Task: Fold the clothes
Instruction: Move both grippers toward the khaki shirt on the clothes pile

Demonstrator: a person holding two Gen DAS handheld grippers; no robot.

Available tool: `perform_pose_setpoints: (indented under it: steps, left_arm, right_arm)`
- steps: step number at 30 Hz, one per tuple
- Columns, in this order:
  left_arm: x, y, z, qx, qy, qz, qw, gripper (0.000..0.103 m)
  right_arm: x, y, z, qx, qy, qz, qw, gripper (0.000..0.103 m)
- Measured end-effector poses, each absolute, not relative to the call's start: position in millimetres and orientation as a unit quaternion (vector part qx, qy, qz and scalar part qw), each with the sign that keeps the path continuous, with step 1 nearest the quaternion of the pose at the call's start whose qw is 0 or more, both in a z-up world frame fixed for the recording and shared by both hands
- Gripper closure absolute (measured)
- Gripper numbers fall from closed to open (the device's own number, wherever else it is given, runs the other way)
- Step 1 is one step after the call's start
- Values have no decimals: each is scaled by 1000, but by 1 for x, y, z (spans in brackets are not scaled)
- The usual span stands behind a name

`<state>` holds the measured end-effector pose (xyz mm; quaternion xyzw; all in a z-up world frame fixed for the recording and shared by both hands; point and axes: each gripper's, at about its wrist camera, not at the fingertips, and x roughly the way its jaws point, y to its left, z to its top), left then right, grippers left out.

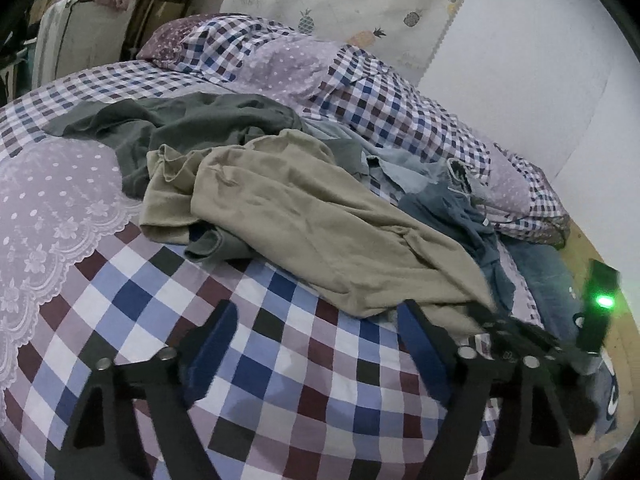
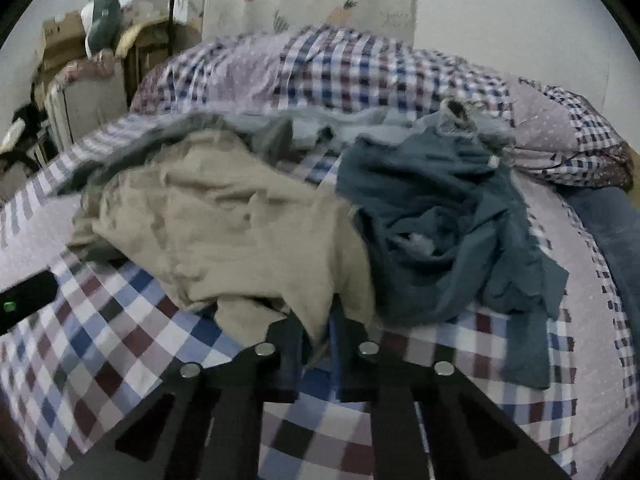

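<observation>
We count four garments heaped mid-bed (image 1: 280, 392): one grey-green (image 1: 180, 124), one beige (image 1: 320, 220), one pale blue (image 1: 400, 164), one dark teal (image 2: 448, 216). Left gripper (image 1: 316, 320) spread wide, empty, over the checked cover. Right gripper (image 2: 316, 328) narrowed, pinching the beige garment's near edge.

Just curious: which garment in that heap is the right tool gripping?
The beige one: its near edge sits between the right tool's fingers; the teal and grey garments lie untouched.

Perhaps five garments (image 1: 304, 216), two tools (image 1: 316, 332).
</observation>
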<state>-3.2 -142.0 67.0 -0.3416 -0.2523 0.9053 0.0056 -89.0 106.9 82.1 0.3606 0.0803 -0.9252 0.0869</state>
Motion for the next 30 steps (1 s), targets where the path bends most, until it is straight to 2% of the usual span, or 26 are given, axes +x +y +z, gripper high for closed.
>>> perform_pose_setpoints:
  steps: [7,13,15,17,22,26,29,30]
  left_arm:
    - [-1,-165,68,-331,-281,901,-10,23]
    - [-5,-164,63,-338,-284,897,1,23]
    - [-8,-157,60,-345,-275,897,11,23]
    - [-11,-147,58,-354,-266,896,24,23]
    - [-18,-110,48,-372,-217,900,74,23]
    - [-23,-85,37,-389,-191,895,103,23]
    - [-26,-75,28,-398,-194,889,120,23]
    - [-27,-72,26,-401,-194,887,125,28]
  right_arm:
    - [-33,202,125,292,6,-956,13,99]
    - [-4,305,80,358,-87,-925,-98,97]
    - [6,315,66,370,-86,-919,-109,81]
    - [18,315,60,365,-78,-921,-114,60]
    - [25,296,75,324,-56,-939,-100,57]
    - [34,270,86,277,-47,-958,-50,55]
    - [31,251,77,285,-43,-958,-3,55]
    - [31,246,73,290,-41,-956,8,55]
